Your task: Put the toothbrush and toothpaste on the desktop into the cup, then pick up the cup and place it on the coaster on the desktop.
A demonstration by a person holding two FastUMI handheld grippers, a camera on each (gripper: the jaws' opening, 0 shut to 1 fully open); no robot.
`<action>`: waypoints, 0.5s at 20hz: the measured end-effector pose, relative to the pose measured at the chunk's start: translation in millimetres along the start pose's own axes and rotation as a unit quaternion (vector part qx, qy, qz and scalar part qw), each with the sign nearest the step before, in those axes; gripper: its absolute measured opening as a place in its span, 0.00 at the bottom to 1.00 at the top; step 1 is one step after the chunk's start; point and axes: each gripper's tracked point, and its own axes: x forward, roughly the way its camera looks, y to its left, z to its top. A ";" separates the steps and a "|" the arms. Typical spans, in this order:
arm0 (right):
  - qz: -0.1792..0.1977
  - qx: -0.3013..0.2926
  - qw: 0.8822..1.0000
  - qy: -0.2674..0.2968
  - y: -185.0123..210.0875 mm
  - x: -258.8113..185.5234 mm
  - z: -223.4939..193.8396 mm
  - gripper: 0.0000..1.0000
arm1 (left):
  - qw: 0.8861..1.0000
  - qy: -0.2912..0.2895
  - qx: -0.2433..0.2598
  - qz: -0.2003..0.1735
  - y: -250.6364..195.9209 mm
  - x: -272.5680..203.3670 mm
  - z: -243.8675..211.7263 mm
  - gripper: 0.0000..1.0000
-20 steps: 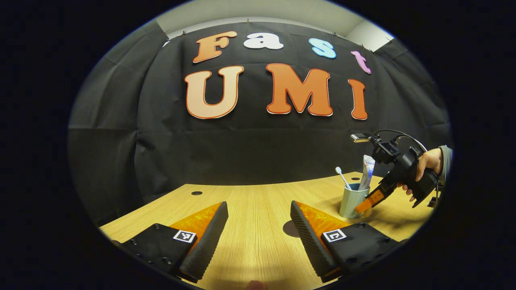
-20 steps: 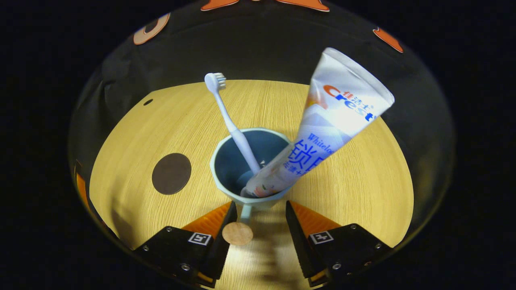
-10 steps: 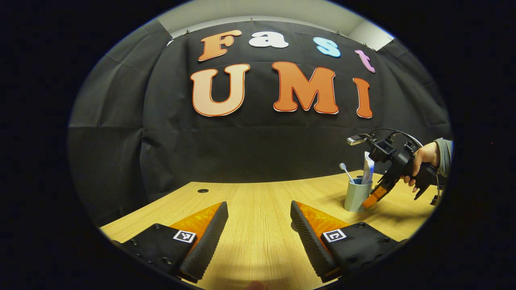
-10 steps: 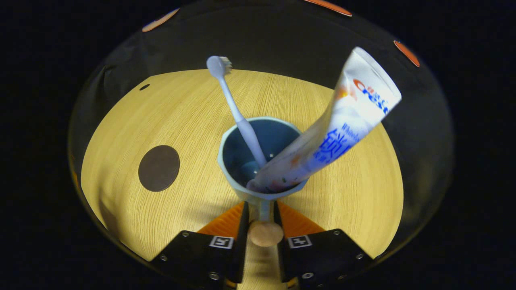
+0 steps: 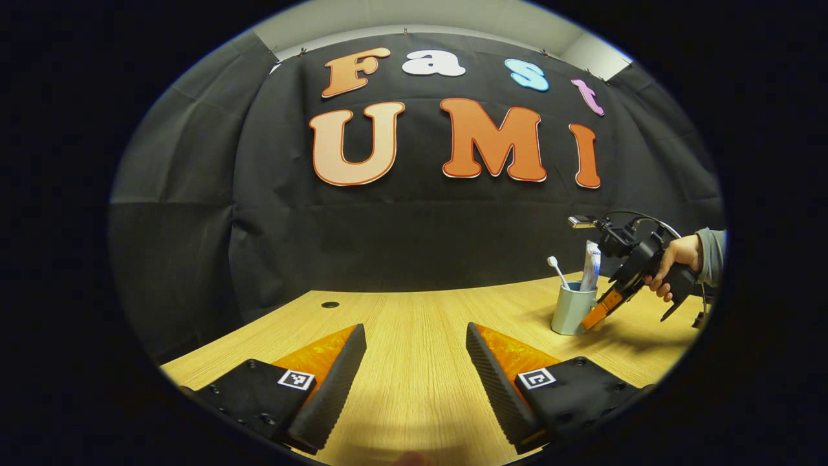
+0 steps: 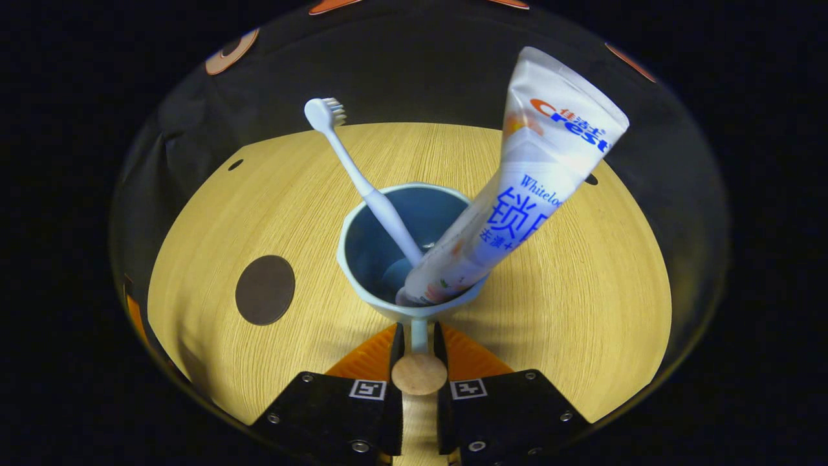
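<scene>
Now one cup (image 6: 381,259) holding one toothbrush (image 6: 362,178), one toothpaste (image 6: 517,188); one coaster (image 6: 265,289).

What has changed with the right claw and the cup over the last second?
The right claw went from open, straddling the cup's handle, to shut on it. In the left gripper view the cup now looks raised a little off the desktop. Unchanged: the toothbrush and toothpaste stand in the cup, the coaster lies bare, and the left claw is open.

Wood-grain desktop (image 6: 582,272), glossy toothpaste (image 6: 517,200) tube, perhaps matt plastic cup (image 6: 362,285).
</scene>
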 end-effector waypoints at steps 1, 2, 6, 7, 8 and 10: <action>0.002 0.000 1.000 -0.001 0.8 -0.1 0.1 0.22 | 1.000 0.001 0.000 0.002 0.6 -0.2 0.2 0.96; 0.006 0.000 1.000 -0.004 1.1 0.2 0.6 0.22 | 1.000 0.001 0.001 0.003 0.9 -1.0 -0.2 1.00; 0.012 -0.014 0.999 -0.031 -2.3 4.0 5.0 0.21 | 1.000 0.000 0.002 0.002 1.4 -3.3 -2.0 0.99; 0.015 -0.017 0.999 -0.035 -2.7 5.4 4.1 0.22 | 1.000 -0.001 0.002 0.002 1.0 -3.9 -3.1 0.99; 0.017 -0.021 0.999 -0.038 -3.1 6.0 4.8 0.22 | 1.000 0.000 0.000 0.001 0.1 -4.1 -3.5 0.99; 0.020 -0.031 0.998 -0.045 -4.7 6.0 5.6 0.22 | 1.000 0.001 -0.002 -0.001 -1.3 -5.8 -4.9 0.98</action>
